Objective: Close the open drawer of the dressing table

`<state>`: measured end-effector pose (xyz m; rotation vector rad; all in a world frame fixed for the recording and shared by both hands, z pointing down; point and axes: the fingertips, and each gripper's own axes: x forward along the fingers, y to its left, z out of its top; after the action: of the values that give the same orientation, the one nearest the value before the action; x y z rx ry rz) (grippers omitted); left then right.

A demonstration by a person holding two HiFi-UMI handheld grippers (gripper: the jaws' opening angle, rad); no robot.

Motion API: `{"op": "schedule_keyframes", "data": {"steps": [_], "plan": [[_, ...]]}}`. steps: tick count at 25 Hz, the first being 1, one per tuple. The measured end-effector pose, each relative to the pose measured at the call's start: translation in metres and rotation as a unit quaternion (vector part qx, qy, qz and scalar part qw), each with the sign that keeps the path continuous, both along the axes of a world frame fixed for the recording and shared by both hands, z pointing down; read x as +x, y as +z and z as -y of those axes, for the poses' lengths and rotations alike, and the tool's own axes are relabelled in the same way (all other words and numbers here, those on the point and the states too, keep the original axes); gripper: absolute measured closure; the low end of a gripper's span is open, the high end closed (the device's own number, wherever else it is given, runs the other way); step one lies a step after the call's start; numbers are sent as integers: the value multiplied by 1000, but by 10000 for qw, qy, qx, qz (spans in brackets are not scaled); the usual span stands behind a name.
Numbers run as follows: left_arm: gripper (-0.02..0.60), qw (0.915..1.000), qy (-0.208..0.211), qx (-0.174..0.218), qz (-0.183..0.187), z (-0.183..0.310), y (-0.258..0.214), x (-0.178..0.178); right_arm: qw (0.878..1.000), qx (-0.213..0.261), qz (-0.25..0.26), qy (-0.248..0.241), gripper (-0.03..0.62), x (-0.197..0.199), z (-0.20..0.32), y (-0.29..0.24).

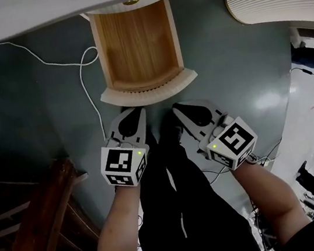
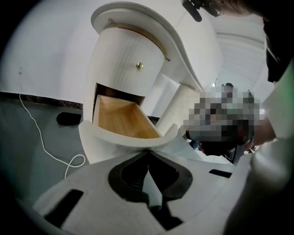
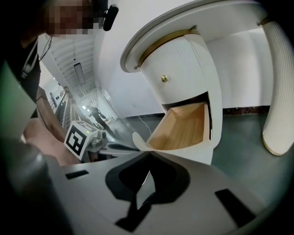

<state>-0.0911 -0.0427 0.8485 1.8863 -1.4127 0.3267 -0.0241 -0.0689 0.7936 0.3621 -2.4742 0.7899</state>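
Observation:
The dressing table's lower drawer (image 1: pixel 138 42) stands pulled out, its bare wooden inside showing and its curved white front (image 1: pixel 150 90) nearest me. Above it in the left gripper view is a shut upper drawer with a brass knob (image 2: pixel 139 66). My left gripper (image 1: pixel 138 113) and right gripper (image 1: pixel 179 110) hover side by side just short of the white front, both shut with nothing in them. The left gripper (image 2: pixel 148 153) points at the drawer front (image 2: pixel 124 142) from close by. From the right gripper (image 3: pixel 149 155), the open drawer (image 3: pixel 183 126) lies just ahead.
A white cable (image 1: pixel 85 83) loops on the grey floor left of the drawer. A dark wooden chair (image 1: pixel 37 229) stands at lower left. A ribbed white table part (image 1: pixel 273 3) is at upper right. My black-trousered legs (image 1: pixel 176 207) are below the grippers.

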Motion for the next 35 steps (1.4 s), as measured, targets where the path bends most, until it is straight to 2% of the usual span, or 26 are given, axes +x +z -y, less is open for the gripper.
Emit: {"op": "schedule_keyframes", "data": {"steps": [6, 13, 20, 24, 28, 35], "plan": [[571, 9996, -289, 62, 40, 24, 1, -14, 9999, 35, -88, 84, 589, 1, 12, 6], [571, 9989, -393, 158, 180, 60, 0, -34, 9976, -43, -47, 694, 589, 3, 48, 7], [571, 9982, -427, 332, 261, 100, 0, -45, 9993, 77, -47, 368, 589, -6, 69, 15], [571, 9970, -456, 551, 286, 115, -4, -55, 9995, 230, -56, 199, 589, -24, 76, 16], [572, 9967, -500, 590, 228, 133, -5, -62, 9996, 281, 61, 54, 589, -42, 81, 14], [572, 9962, -426, 722, 243, 162, -9, -73, 9990, 431, 130, 50, 589, -53, 95, 12]]}}
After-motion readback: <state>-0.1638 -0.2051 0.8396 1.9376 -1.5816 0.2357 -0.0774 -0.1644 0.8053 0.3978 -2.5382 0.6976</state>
